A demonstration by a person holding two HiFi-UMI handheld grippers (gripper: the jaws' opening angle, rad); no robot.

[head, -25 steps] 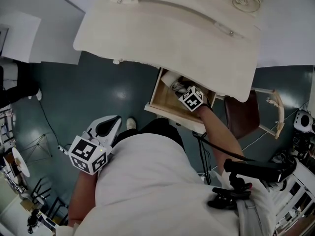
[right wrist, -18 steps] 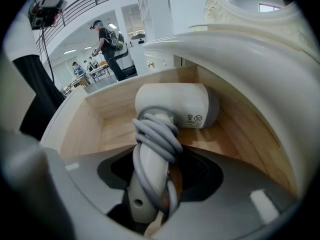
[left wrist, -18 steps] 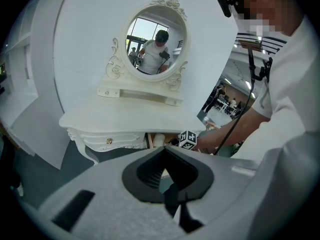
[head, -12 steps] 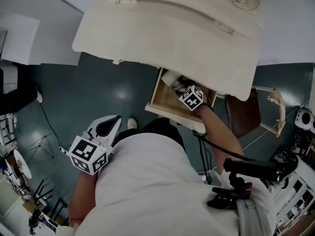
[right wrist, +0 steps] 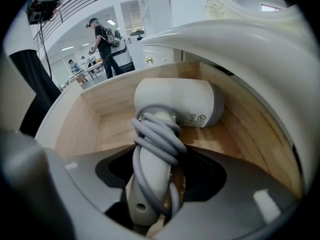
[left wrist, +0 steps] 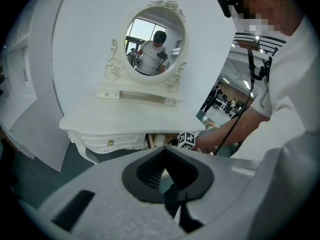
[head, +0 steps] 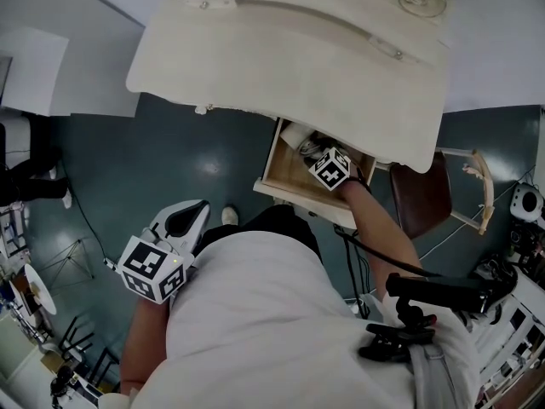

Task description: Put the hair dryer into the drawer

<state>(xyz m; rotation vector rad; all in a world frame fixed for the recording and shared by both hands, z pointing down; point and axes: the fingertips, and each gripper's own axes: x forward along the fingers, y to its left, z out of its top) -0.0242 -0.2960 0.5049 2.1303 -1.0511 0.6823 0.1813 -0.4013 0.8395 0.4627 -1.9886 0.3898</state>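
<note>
A white hair dryer (right wrist: 172, 104) with its grey cord wound round the handle lies in the open wooden drawer (right wrist: 115, 124) of the dressing table. My right gripper (right wrist: 155, 184) reaches down into that drawer (head: 281, 173). Its jaws have just been opening and stand a little off the handle on both sides. In the head view only part of the dryer (head: 308, 150) shows beside the right gripper (head: 319, 156). My left gripper (head: 192, 216) hangs over the dark floor, well left of the drawer. It is shut with nothing in it, and its tips (left wrist: 165, 151) point at the table.
The cream dressing table top (head: 289, 49) overhangs the back of the drawer, and an oval mirror (left wrist: 152, 39) stands on it. A brown chair (head: 421, 194) sits right of the drawer. White panels (head: 51, 66) lean at the left. A shoe (head: 226, 216) rests on the floor below the drawer.
</note>
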